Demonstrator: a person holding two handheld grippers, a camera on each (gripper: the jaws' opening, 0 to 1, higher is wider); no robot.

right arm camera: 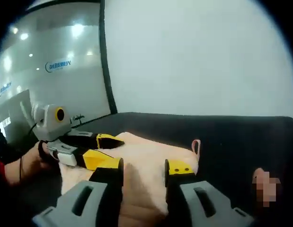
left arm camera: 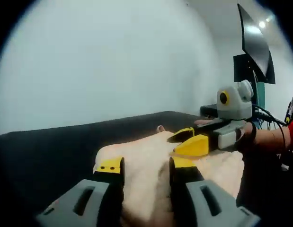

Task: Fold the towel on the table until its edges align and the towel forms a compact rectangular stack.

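A pale peach towel point(left arm camera: 146, 149) point(right arm camera: 146, 149) lies in a thick folded pile on the black table point(left arm camera: 51, 151) point(right arm camera: 231, 137). A small hanging loop point(right arm camera: 197, 145) sticks up at one corner. My left gripper point(left arm camera: 146, 164) is low over the towel's near part, open, with cloth showing between its yellow tips. In the right gripper view the left gripper point(right arm camera: 119, 151) comes in from the left with its jaws apart over the towel. My right gripper point(right arm camera: 144, 168) is also open above the cloth. It reaches in from the right point(left arm camera: 173, 144) in the left gripper view.
A bare white wall stands behind the table. A dark monitor point(left arm camera: 255, 42) hangs at the upper right. A hand and red sleeve point(left arm camera: 290, 135) hold the right gripper. A glass wall with a logo point(right arm camera: 56, 65) is on the left.
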